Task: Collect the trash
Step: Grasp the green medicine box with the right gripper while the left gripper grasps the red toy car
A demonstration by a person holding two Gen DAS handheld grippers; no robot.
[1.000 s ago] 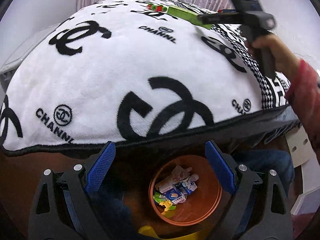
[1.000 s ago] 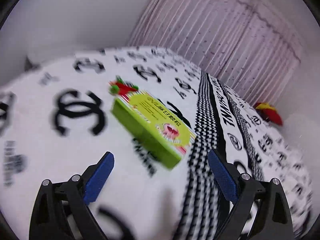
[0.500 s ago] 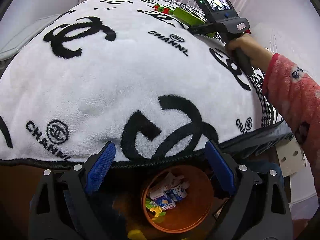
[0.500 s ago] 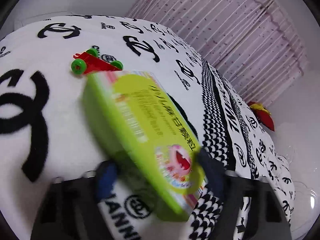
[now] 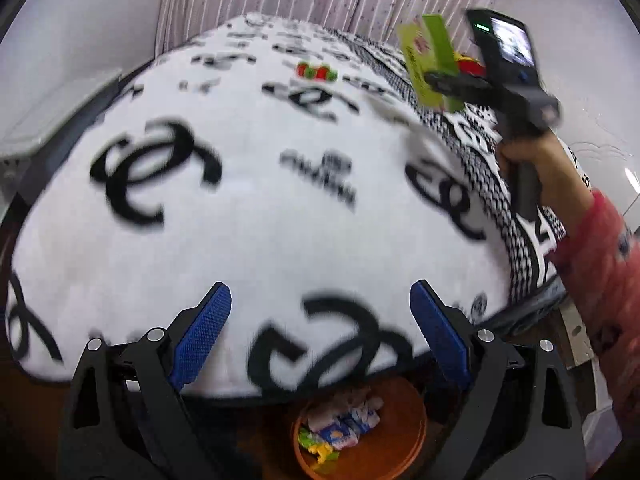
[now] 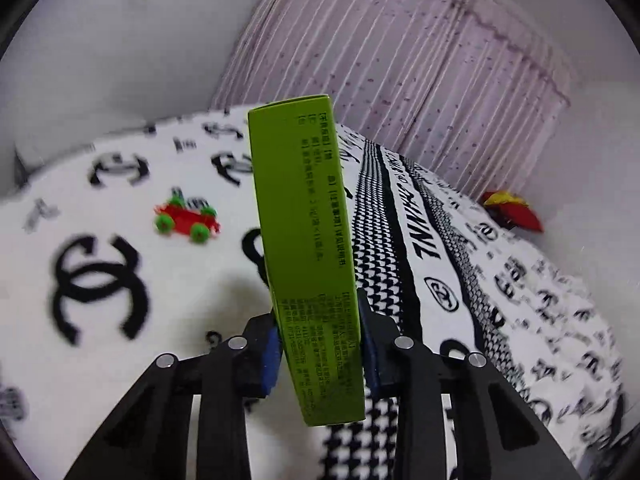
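Green box (image 6: pixel 308 256) pinched upright by right gripper (image 6: pixel 320 354) above the blanket (image 6: pixel 100 300); left gripper (image 5: pixel 320 336) spread wide

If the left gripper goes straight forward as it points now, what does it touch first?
Probably the white blanket on the bed: the open left gripper points at it, with nothing between. Depth is unclear through the blur.

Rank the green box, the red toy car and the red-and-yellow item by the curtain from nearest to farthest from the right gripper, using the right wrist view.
1. Green box: clamped in the right gripper.
2. Red toy car: left, on the blanket.
3. Red-and-yellow item: far right, by the curtain.
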